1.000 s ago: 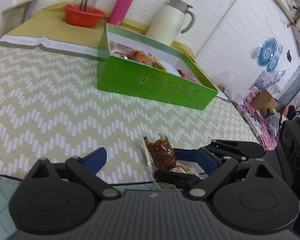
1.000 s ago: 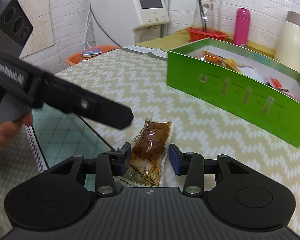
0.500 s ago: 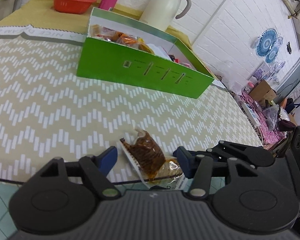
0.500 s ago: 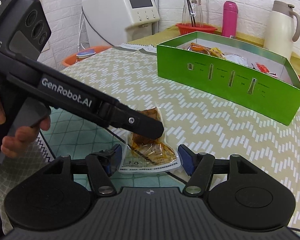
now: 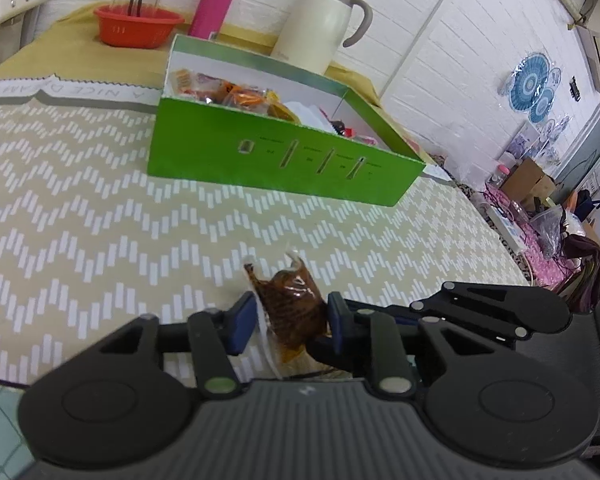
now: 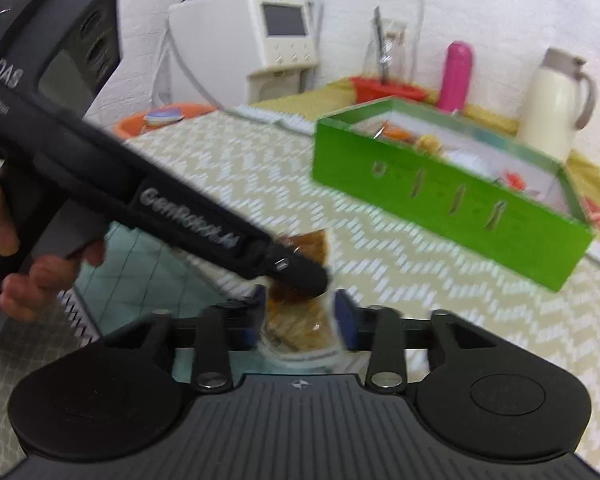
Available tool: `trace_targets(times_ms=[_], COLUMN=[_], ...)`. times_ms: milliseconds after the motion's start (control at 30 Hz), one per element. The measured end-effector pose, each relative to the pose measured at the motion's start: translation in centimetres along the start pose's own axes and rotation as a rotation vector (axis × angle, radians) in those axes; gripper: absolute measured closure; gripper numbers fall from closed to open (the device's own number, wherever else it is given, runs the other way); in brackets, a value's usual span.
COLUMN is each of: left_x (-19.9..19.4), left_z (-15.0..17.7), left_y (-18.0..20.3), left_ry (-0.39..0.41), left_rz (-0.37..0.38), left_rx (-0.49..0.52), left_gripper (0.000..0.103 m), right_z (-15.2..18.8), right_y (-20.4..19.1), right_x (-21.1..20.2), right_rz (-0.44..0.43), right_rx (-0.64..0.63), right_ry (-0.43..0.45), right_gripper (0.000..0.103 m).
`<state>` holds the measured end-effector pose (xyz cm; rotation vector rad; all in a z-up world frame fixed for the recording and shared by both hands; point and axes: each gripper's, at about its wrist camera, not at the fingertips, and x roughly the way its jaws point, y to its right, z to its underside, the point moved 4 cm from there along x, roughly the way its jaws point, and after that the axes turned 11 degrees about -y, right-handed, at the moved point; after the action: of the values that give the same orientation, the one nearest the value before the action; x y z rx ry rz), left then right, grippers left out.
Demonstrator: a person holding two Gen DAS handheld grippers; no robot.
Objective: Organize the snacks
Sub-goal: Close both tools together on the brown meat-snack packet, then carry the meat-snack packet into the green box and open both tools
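- The bench (image 5: 80,200) wears a beige cloth with a white zigzag pattern; its near edge runs just under both tools, with teal floor tiles below it.
- A green box (image 5: 284,160) stands toward the far side of the bench, open at the top, white inside, and holding a heap of mixed snack packets. Its long front wall shows a row of slots.
- Behind the box, on a yellow cloth, stand a cream jug (image 5: 324,24), a pink bottle (image 5: 216,0) and a red basket (image 5: 138,26).
- The left tool (image 5: 288,320) has its blue pads closing on a snack packet (image 5: 292,308); the pads sit on either side of it and seem to touch its wrinkled film. In the right wrist view a hand (image 6: 28,276) grips that tool's handle.
- The right tool (image 6: 300,320) is also closing, with the lower, printed end of the same packet between its pads; motion blur hides whether the pads press on it.
- The snack packet is clear film around something brown, at the bench's near edge, well apart from the green box.
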<state>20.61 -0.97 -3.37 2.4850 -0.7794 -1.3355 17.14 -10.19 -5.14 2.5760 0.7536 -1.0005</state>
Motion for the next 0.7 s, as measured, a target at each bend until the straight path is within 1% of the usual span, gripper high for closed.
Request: trace_targets(times_ms=[67, 200, 333, 533, 700], left_x=[-0.4, -0.6, -1.3, -2.5, -1.4], left_z=[-0.4, -1.1, -2.3, -6.5, -10.3], left_y=[0.3, 0.5, 1.5, 3.8, 4.8], left_ry=[0.016, 0.028, 0.058, 0.145, 0.184], left_rz=[0.004, 0.023, 0.029, 0.031, 0.045], left_rx=[0.0, -0.015, 0.003, 0.069, 0.084], left_gripper=[0.081, 0.082, 0.084, 0.085, 0.086], right_z=[-0.5, -0.8, -1.4, -3.6, -5.5], right_y=[0.5, 0.8, 1.5, 3.8, 6.8], right_x=[-0.2, -0.4, -1.1, -2.9, -2.8], right_rz=[-0.02, 0.0, 0.004, 0.054, 0.082], right_rx=[0.006, 0.002, 0.025, 0.057, 0.103], right_ry=[-0.003, 0.011, 0.043, 0.146, 0.211], right_gripper=[0.06, 0.061, 0.061, 0.061, 0.062])
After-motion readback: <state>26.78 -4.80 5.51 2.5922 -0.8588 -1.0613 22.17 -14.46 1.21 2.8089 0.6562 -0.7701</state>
